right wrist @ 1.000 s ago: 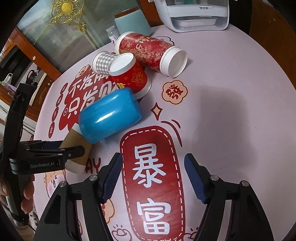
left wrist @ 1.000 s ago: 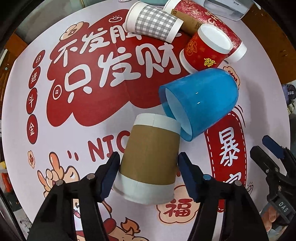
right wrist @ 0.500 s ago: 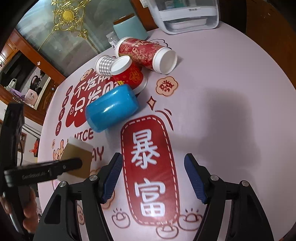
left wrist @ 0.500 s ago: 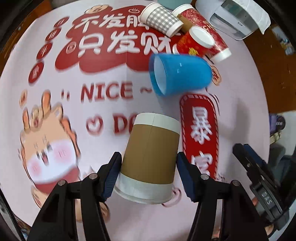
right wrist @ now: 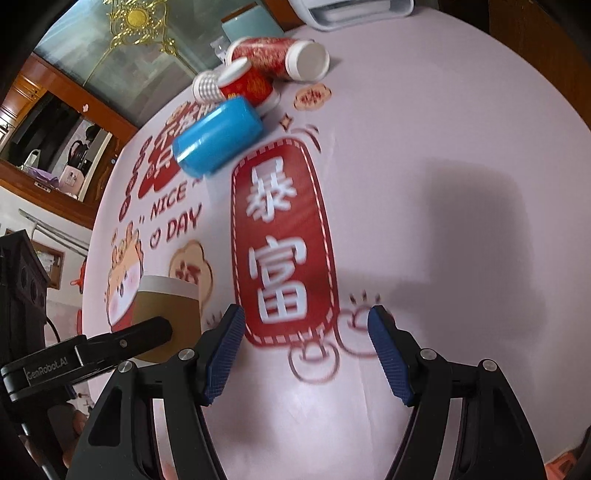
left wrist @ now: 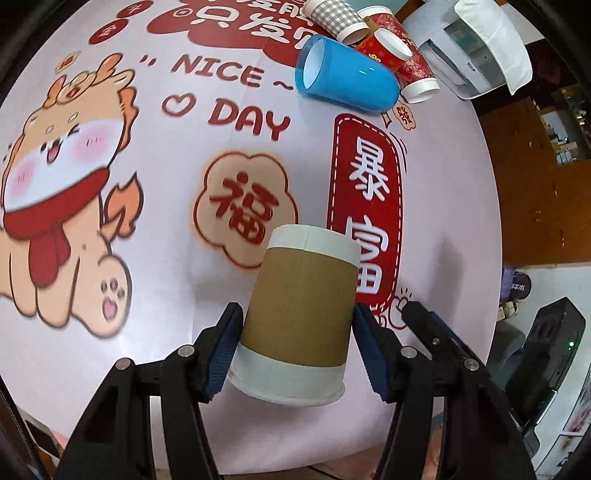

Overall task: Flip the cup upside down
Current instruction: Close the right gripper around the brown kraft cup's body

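Observation:
My left gripper [left wrist: 295, 354] is shut on a brown paper cup with white bands [left wrist: 299, 314]. The cup is held above the printed tablecloth [left wrist: 166, 229], its closed end pointing away from me and its rim toward the camera. In the right wrist view the same cup [right wrist: 166, 314] shows at lower left, clamped by the left gripper's black finger [right wrist: 125, 343]. My right gripper [right wrist: 306, 354] is open and empty, low over the cloth near the red label.
A blue cup [left wrist: 347, 81] lies on its side at the far end, next to a checked cup [left wrist: 336, 18] and two red cups [left wrist: 391, 51]. A white appliance [left wrist: 480, 51] stands behind them. The table's edge [left wrist: 495, 221] runs along the right.
My left gripper has lifted the brown cup and carried it back toward the near edge, away from the blue cup. The right gripper has drawn back slightly and stays open.

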